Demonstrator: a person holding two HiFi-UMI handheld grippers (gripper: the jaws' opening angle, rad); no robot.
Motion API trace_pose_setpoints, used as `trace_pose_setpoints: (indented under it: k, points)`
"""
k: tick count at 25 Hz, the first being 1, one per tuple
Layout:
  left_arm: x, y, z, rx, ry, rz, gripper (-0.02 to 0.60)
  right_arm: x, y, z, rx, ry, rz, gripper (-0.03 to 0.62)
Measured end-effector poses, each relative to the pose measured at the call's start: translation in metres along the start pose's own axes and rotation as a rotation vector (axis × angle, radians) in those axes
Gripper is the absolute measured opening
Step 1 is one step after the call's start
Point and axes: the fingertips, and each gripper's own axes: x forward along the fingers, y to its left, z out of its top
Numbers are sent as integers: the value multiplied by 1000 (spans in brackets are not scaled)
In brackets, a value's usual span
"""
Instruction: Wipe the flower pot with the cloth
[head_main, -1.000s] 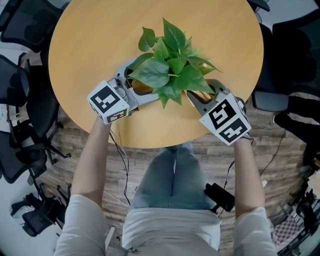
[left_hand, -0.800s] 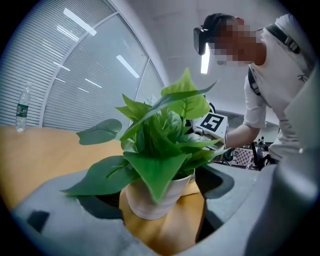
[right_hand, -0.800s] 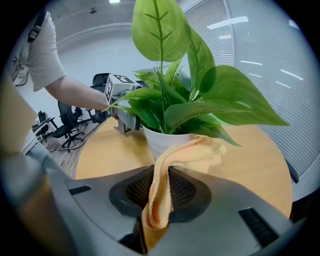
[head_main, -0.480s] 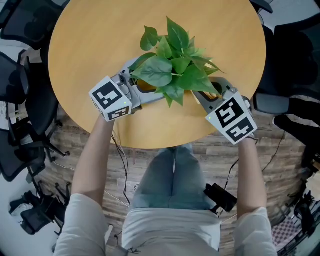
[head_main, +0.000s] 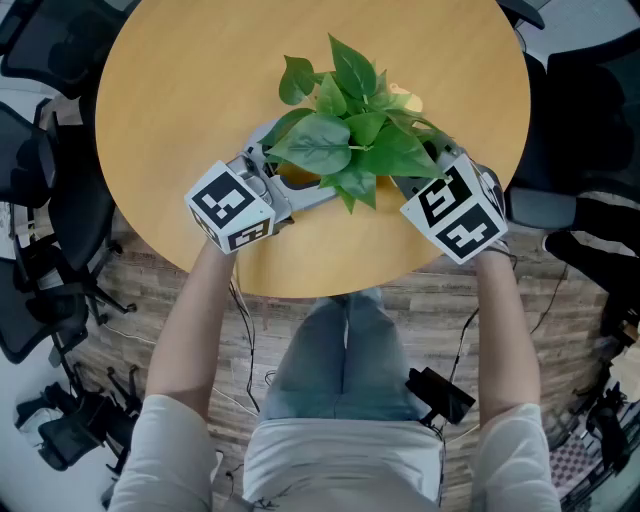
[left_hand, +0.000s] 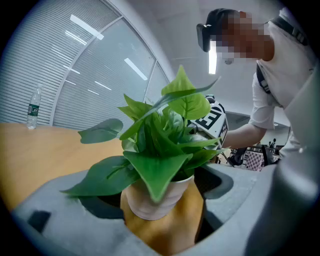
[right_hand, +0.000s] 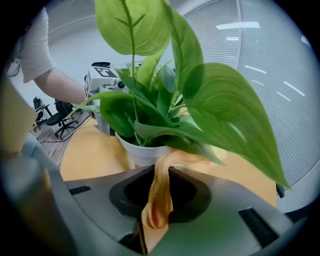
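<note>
Right gripper (right_hand: 156, 172) advanced beside flower pot (right_hand: 142, 152), fingers (right_hand: 230, 215) clamping cloth (right_hand: 159, 200); left gripper (left_hand: 162, 215) fingers spread round pot.

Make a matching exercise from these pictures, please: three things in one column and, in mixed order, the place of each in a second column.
1 flower pot
2 cloth
3 bottle

A upright, far off near the blinds
B between the left gripper's open jaws
C pinched in the right gripper's shut jaws

Pairs: 1-B, 2-C, 3-A.
</note>
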Motion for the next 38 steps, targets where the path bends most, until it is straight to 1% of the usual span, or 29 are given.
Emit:
trace_pose_setpoints:
  k: [3,10,20,29,38]
  points:
    - [3,0,0,-12,3,56,443,-1,0,-2,-13,14,-5,61]
    - [7,-7,0,-21,9,141,443,-11,5,-6,-38,37,-13,61]
    - [7,-11,-4,-53,14,275,443,-17,19,-9,-42,42,-11,61]
    - [7,-12,-5,-74,13,369,443,-21,29,-9,-39,40,-10,61]
    - [10,-16,-5,-97,6,446,443,-24,41,-12,-4,20,9,61]
